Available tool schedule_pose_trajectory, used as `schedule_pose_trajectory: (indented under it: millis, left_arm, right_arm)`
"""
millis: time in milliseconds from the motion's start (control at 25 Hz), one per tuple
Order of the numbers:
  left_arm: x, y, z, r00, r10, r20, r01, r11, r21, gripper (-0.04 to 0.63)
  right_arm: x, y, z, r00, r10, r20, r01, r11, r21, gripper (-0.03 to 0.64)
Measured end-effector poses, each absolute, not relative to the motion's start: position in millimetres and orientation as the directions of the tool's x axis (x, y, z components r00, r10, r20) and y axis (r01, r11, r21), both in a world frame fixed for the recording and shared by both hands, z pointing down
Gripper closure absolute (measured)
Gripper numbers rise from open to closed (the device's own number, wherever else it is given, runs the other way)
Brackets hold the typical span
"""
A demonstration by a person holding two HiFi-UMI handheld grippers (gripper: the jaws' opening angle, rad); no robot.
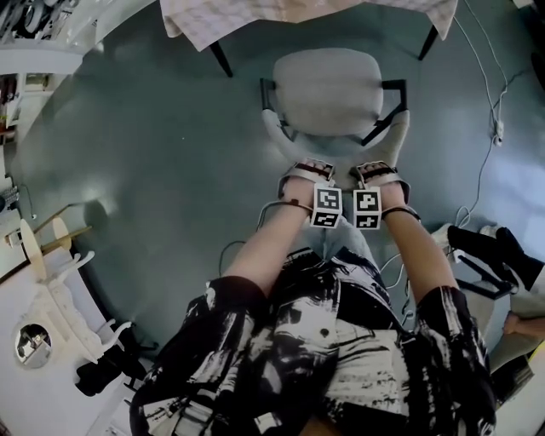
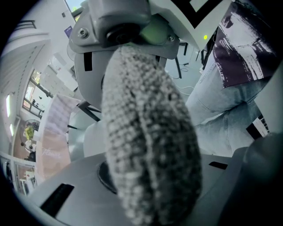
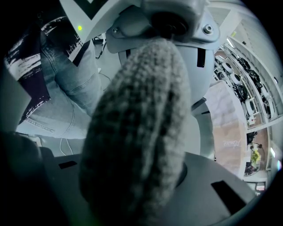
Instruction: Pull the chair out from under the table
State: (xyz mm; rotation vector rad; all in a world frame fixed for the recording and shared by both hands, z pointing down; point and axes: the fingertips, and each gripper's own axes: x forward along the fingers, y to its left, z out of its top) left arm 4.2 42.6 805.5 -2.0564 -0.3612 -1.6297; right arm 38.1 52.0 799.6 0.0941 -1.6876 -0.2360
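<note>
Grey chair (image 1: 328,85) stood on blue-grey floor (image 1: 153,170), seat out clear of cloth-covered table (image 1: 281,10) but just beside its edge, backrest (image 1: 397,136) toward person. Left gripper (image 1: 312,170) and right gripper (image 1: 375,170) sat side by side, pointing steeply down, at middle of backrest's top rim. Knit-covered fingers (image 2: 132,132) of each pressed close, clamped on that rim. White cable (image 1: 485,77) trailed over floor right of chair.
</note>
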Motion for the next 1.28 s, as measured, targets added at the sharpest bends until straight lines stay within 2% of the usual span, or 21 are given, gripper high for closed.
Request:
schedule_pose_trajectory:
  millis: [960, 1080, 1200, 1280]
  left_arm:
    - [-2.2, 140.2, 802.8, 0.247, -0.103, 0.964, 0.448, -0.87, -0.207, 0.488]
    - [-5.5, 142.6, 801.3, 0.246, -0.087, 0.965, 0.434, -0.881, -0.19, 0.44]
    - [-5.6, 141.5, 799.8, 0.273, -0.075, 0.959, 0.379, -0.908, -0.179, 0.349]
    - [-9.2, 136.7, 791.8, 0.295, -0.075, 0.952, 0.352, -0.918, -0.181, 0.325]
  right_arm:
    - [33.0, 146.4, 796.1, -0.137, -0.208, 0.968, 0.126, 0.966, 0.226, 0.515]
    - [28.9, 146.8, 794.9, -0.145, -0.229, 0.963, 0.113, 0.963, 0.246, 0.471]
    - [29.2, 148.7, 794.1, -0.159, -0.215, 0.964, 0.122, 0.964, 0.235, 0.389]
    - [33.9, 148.3, 785.5, -0.17, -0.21, 0.963, 0.141, 0.962, 0.235, 0.382]
